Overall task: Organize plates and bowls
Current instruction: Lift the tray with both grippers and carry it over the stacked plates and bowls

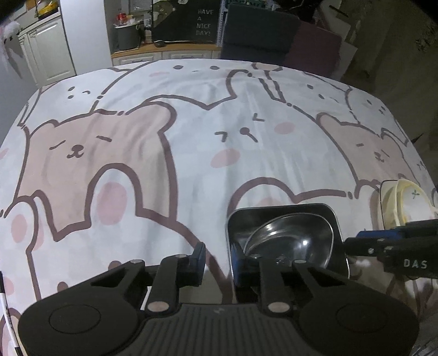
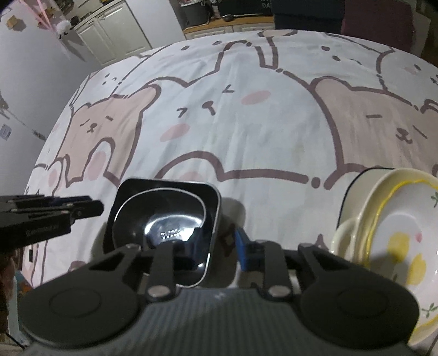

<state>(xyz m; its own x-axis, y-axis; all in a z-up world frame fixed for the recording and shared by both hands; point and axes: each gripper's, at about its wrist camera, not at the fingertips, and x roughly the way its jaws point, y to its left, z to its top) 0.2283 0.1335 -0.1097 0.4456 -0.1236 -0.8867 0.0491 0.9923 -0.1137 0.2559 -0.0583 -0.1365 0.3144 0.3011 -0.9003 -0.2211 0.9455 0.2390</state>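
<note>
So the square metal tray (image 1: 284, 216) is sitting on the cartoon bear tablecloth (image 1: 191, 153) near the front edge of the table, with a round steel bowl (image 1: 293, 238) lying tilted inside it, shiny and catching the light. The left gripper (image 1: 217, 260) is pointing steeply down at the tray's left rim, and its two blue-padded fingers are standing on either side of that rim, one outside over the cloth and one inside the tray; there's a visible gap between them, and whether the pads are actually pressing the metal I honestly can't tell. The right gripper (image 2: 202, 241) is coming at the same tray from the opposite side, also angled sharply downward, one blue finger (image 2: 243, 252) showing just outside the tray's right wall and the other hiding behind the tray wall, so I can't tell if it's clamping either. In each wrist view the other tool is poking in from the side at about tray height. Off to the right of the tray, a stack of cream plates (image 2: 364, 219) is sitting with a yellow-rimmed flower bowl (image 2: 402, 246) on top, close beside the right gripper. Beyond the table, cabinets and a dark sign (image 1: 202, 23) are showing in the background
</note>
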